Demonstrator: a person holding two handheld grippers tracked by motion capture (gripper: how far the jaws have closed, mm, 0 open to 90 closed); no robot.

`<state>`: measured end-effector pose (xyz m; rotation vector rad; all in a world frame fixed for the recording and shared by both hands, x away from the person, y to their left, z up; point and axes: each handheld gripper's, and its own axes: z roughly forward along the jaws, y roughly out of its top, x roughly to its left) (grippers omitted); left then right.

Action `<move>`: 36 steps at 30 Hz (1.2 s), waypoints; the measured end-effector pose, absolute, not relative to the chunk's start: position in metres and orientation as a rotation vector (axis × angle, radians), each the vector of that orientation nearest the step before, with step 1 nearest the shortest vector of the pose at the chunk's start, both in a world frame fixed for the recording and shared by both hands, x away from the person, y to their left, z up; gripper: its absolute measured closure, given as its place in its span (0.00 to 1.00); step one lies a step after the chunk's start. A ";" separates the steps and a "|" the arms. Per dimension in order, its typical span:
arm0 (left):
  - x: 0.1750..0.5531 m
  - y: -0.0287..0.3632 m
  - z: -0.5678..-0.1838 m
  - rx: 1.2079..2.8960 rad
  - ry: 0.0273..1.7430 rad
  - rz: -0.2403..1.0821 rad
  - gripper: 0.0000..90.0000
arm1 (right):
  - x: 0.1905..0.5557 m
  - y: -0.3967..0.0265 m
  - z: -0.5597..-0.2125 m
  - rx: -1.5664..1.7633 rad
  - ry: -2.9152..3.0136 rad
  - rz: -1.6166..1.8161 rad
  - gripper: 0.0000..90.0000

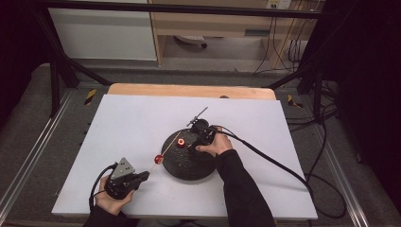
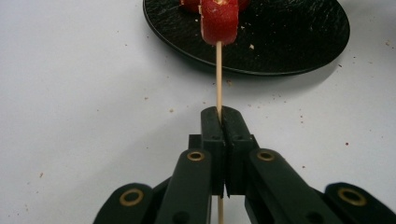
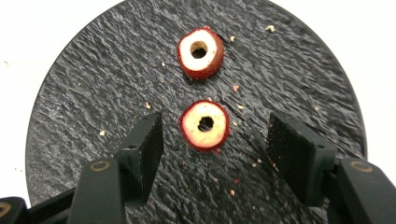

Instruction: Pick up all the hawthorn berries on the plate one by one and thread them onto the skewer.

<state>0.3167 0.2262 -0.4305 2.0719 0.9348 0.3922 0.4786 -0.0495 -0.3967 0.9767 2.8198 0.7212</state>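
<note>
Left gripper (image 2: 219, 116): jaws clamped on skewer (image 2: 218, 74) bearing one red slice (image 2: 219, 21)
Right gripper (image 3: 215, 140): jaws apart around a holed slice (image 3: 205, 124); second slice (image 3: 200, 52) beyond, on plate (image 3: 93, 93)

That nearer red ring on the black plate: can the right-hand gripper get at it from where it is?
Probably yes. The right gripper has its jaws apart on either side of the nearer red ring, not touching it, and nothing lies between them on the black plate.
</note>
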 end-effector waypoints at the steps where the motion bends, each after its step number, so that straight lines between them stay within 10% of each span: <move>1: 0.317 0.226 -0.431 2.073 0.935 0.393 0.99 | 0.480 -0.048 -0.398 0.974 2.829 0.713 0.43; 36: 0.317 0.225 -0.431 2.082 0.928 0.395 0.99 | 0.490 -0.039 -0.405 0.998 2.915 0.663 0.67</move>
